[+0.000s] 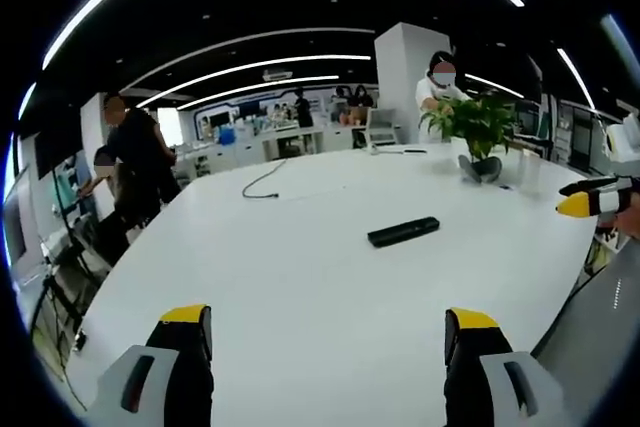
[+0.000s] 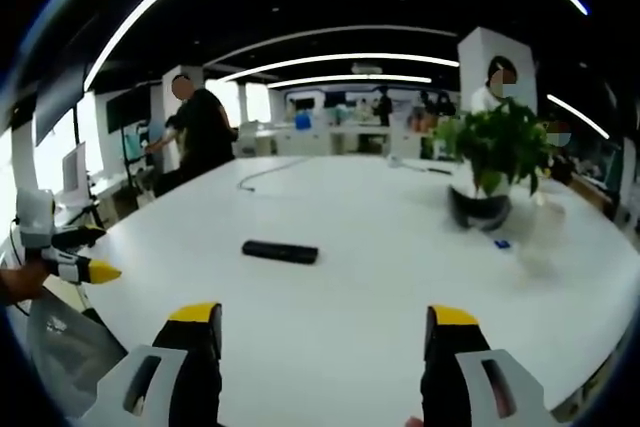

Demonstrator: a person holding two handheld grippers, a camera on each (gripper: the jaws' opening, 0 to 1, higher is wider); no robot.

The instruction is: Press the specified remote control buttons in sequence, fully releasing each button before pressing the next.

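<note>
Left gripper view: left gripper (image 1: 330,332) jaws wide apart, nothing between; black remote (image 1: 403,231) flat on white table (image 1: 300,277), well ahead, right of centre. Right gripper view: right gripper (image 2: 325,332) also spread, empty; remote (image 2: 280,251) ahead-left, potted plant (image 2: 495,172) far right. Open-plan office w/ people beyond. Bare tabletop around remote.

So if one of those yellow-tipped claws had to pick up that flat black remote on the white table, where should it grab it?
Probably across the middle of the slim black remote control, jaws closing on its two long edges. It lies flat on the white table, long and narrow, so coming straight down from above suits best. The right gripper is open wide enough; the left gripper is open too.
</note>
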